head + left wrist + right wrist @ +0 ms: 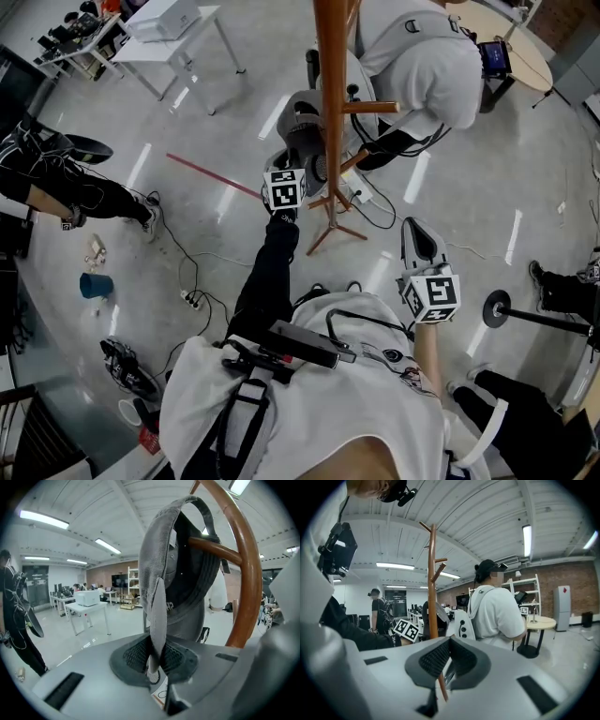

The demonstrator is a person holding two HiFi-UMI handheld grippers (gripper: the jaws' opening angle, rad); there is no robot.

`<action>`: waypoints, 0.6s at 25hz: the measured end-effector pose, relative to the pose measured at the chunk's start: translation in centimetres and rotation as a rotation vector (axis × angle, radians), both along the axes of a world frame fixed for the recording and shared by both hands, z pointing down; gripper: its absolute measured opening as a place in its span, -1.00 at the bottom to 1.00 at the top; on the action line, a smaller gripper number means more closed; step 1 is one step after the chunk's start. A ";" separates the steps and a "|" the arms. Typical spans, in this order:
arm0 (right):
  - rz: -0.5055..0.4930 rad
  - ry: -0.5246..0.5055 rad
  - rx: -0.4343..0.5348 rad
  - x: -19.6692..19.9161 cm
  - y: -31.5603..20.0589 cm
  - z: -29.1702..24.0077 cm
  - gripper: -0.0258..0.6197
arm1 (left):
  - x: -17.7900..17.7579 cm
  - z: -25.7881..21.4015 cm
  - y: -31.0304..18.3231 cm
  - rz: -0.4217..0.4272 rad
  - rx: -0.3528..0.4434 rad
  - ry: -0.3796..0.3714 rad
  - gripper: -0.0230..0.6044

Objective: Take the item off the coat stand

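A grey cap (298,117) hangs on a peg (211,545) of the brown wooden coat stand (330,94). In the left gripper view the cap (178,573) fills the middle, its brim pointing down between my jaws, with the stand's pole (248,573) to the right. My left gripper (296,155) (157,663) is shut on the brim, pads pressing on both sides. My right gripper (419,239) (450,656) hangs lower right, away from the stand, jaws together with nothing in them; it looks toward the stand (432,573).
A person in a white shirt (422,56) stands just behind the stand. Cables and a power strip (192,300) lie on the floor by its feet. A blue cup (94,284), a white table (178,37), a round table (516,47) and a black round-based stand (497,307) surround the spot.
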State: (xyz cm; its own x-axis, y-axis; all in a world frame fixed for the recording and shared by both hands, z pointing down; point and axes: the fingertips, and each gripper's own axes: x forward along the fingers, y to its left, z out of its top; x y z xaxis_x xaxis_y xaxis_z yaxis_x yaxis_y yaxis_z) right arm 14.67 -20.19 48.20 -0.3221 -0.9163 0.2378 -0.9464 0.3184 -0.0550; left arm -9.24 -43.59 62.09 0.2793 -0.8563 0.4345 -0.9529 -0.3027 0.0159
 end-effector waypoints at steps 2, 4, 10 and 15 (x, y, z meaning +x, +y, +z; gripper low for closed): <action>-0.002 -0.004 0.000 0.1 0.2 0.1 -0.91 | -0.5 -0.6 -0.2 -0.029 -0.004 0.012 -0.85; -0.005 -0.007 0.000 -0.1 0.3 0.3 -0.91 | -1.2 -0.8 -0.3 -0.056 -0.007 0.019 -0.85; -0.031 -0.006 0.005 -0.7 0.0 0.1 -0.91 | -2.6 -1.4 -0.8 -0.114 -0.034 0.029 -0.85; -0.058 -0.002 0.001 -1.3 0.3 0.2 -0.91 | -3.3 -1.8 -1.3 -0.163 -0.050 0.040 -0.85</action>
